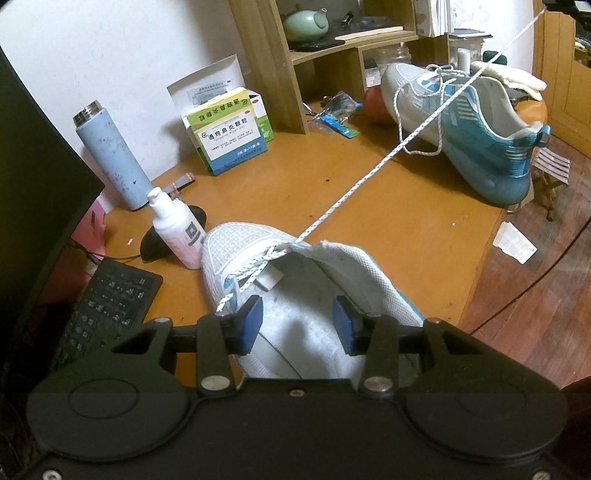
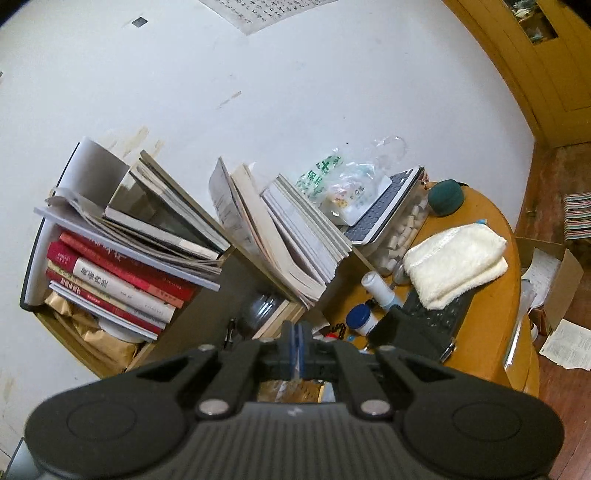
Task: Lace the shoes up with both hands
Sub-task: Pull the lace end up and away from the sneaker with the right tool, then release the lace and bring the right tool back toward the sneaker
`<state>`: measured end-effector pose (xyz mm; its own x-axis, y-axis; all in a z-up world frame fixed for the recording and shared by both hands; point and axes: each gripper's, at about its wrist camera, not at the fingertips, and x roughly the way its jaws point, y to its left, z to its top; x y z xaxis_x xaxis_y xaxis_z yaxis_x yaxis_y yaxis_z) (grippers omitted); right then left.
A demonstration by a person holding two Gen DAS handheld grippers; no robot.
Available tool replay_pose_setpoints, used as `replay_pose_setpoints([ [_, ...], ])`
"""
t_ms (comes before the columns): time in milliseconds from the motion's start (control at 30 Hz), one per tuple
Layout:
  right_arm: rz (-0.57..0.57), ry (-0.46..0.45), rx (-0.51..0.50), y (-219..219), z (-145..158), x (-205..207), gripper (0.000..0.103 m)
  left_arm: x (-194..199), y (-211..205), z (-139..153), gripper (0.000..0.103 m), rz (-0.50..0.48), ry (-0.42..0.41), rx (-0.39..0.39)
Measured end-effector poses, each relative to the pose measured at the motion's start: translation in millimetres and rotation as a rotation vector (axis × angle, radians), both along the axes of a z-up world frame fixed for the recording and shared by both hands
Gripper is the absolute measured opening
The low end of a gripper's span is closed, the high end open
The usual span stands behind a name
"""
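A white and blue shoe lies close below my left gripper, toe pointing away. The left gripper is open, its blue pads standing over the shoe's mouth, the left one beside the laced eyelets. A white speckled lace runs taut from the shoe's top eyelets up to the far right corner, where it ends at my right gripper. In the right wrist view the right gripper is shut, raised, and faces the bookshelf; the lace does not show there. The second shoe lies at the back right with loose laces.
On the orange table stand a blue flask, a white pump bottle, medicine boxes and a black keyboard. A wooden shelf stands behind. Books, a folded towel and small bottles crowd the right view.
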<state>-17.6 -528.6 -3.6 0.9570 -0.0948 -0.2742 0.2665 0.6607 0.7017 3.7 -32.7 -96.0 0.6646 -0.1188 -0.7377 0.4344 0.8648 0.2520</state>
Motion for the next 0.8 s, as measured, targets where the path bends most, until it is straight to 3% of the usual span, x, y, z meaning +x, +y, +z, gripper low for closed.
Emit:
replay_pose_setpoints([
  [133, 0.02, -0.001, -0.011, 9.2, 1.0, 2.8, 0.002, 0.2, 1.3, -0.1, 0.043, -0.001, 0.003, -0.005],
  [233, 0.104, -0.001, -0.006, 25.1, 0.7, 11.3, 0.002, -0.1, 0.9, 1.4, 0.043, -0.008, 0.004, -0.004],
  [467, 0.543, 0.034, 0.009, 130.6, -12.0, 50.1, 0.002, -4.9, 0.7, 25.5, 0.044, -0.019, -0.038, -0.024],
  [567, 0.817, 0.073, 0.065, 201.4, -26.1, 70.7, 0.002, -7.4, -0.4, 40.6, 0.044, -0.035, -0.068, -0.04],
  [800, 1.066, 0.127, 0.059, 288.8, -41.0, 85.3, 0.003, -15.3, -2.7, 70.8, 0.045, -0.075, -0.076, -0.183],
])
